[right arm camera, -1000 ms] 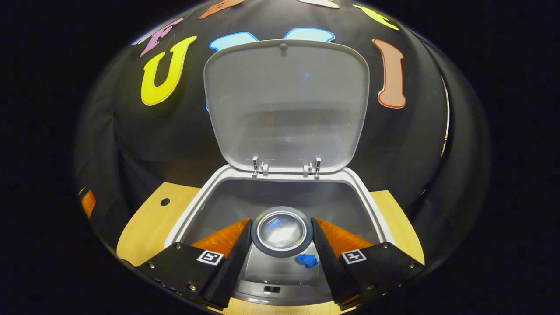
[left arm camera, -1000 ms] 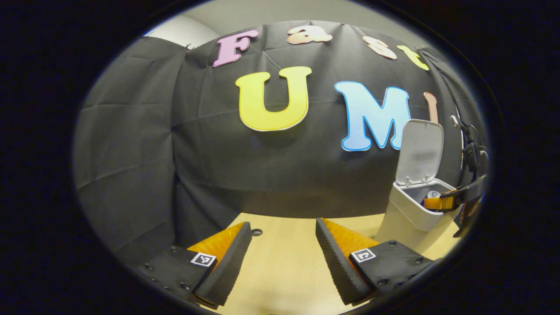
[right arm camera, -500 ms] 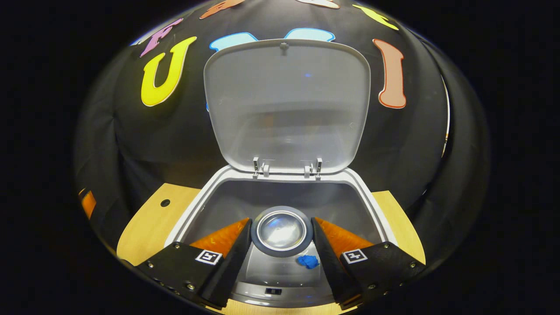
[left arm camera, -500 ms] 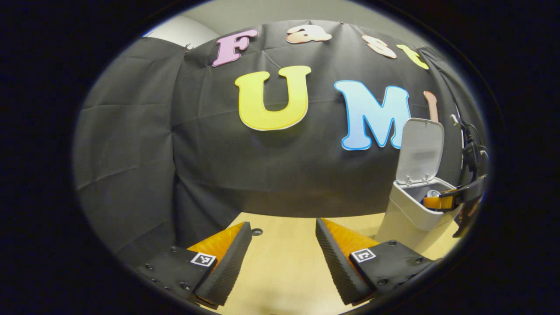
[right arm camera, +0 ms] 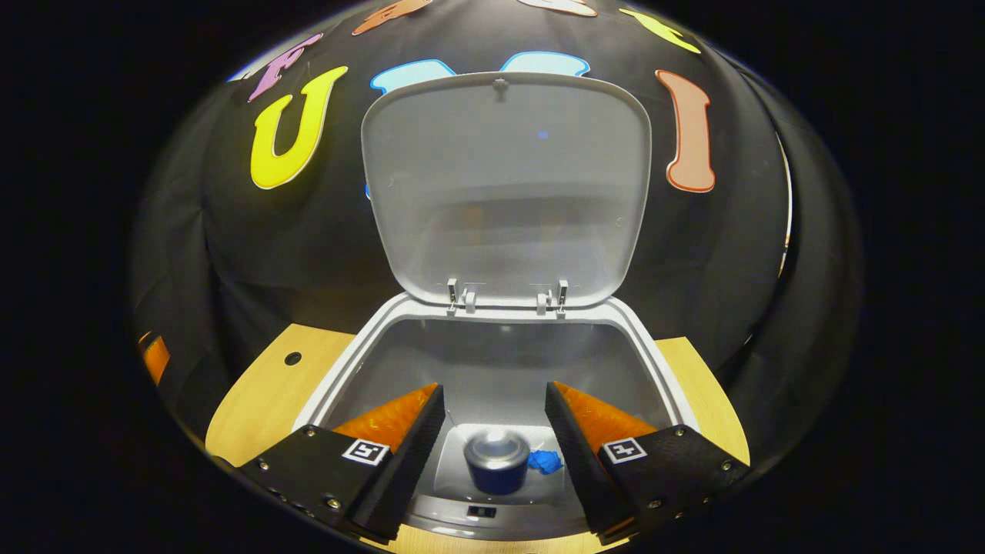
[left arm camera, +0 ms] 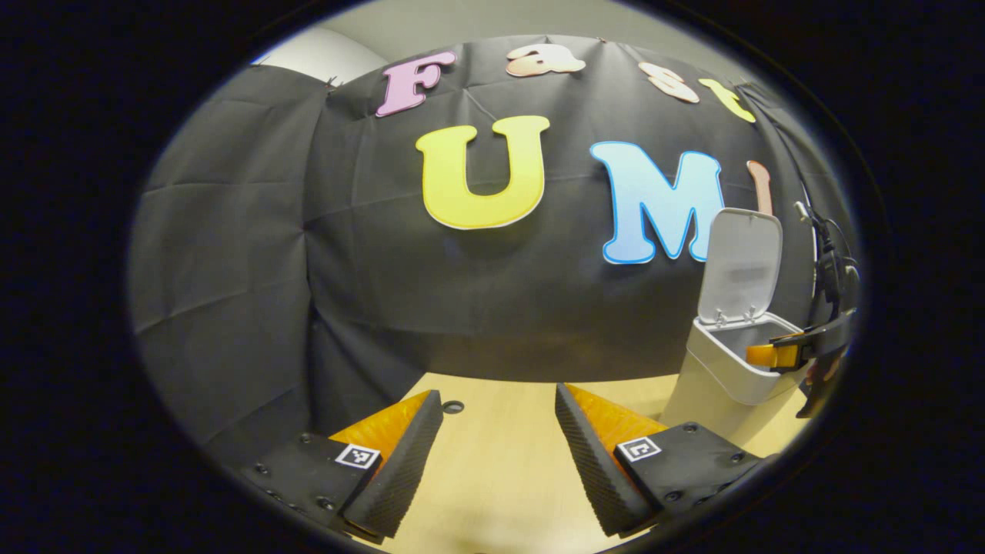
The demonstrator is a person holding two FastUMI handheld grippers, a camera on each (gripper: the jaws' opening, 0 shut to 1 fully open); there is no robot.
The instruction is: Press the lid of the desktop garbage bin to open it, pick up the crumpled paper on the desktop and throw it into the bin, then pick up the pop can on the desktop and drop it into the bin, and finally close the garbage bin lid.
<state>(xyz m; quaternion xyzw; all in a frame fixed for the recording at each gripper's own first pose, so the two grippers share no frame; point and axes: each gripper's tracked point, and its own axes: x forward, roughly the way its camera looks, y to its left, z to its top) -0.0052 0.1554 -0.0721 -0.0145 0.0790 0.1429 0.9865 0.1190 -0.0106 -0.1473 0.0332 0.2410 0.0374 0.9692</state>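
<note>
since half a second ago the pop can (right arm camera: 496, 461) has left the right gripper (right arm camera: 495, 431): it was pinched between the fingers at the mouth of the bin then, and it now stands upright on the bin's floor, low between the two fingers and apart from both. the right gripper's jaws stand parted with nothing between them, poised over the bin's opening. just to the right of the can, touching or nearly touching it (hard to tell which), lies a small blue scrap, the crumpled paper (right arm camera: 545, 461), also on the bin's floor. around them runs the pale rim of the garbage bin (right arm camera: 645, 350), and behind it the lid (right arm camera: 508, 185) stands raised on its two hinges, its inner face turned toward the camera. the wooden desktop (right arm camera: 262, 392) shows on either side of the bin, with a small dark hole in it at the left.

in the left gripper view, the left gripper (left arm camera: 499, 446) hangs above the bare desktop (left arm camera: 492, 462), its jaws apart and empty, much as it was a second ago. farther off to the right stands the garbage bin (left arm camera: 712, 377) with its lid (left arm camera: 740, 258) up, and the right gripper's fingers (left arm camera: 769, 355) reach over its rim.
</note>
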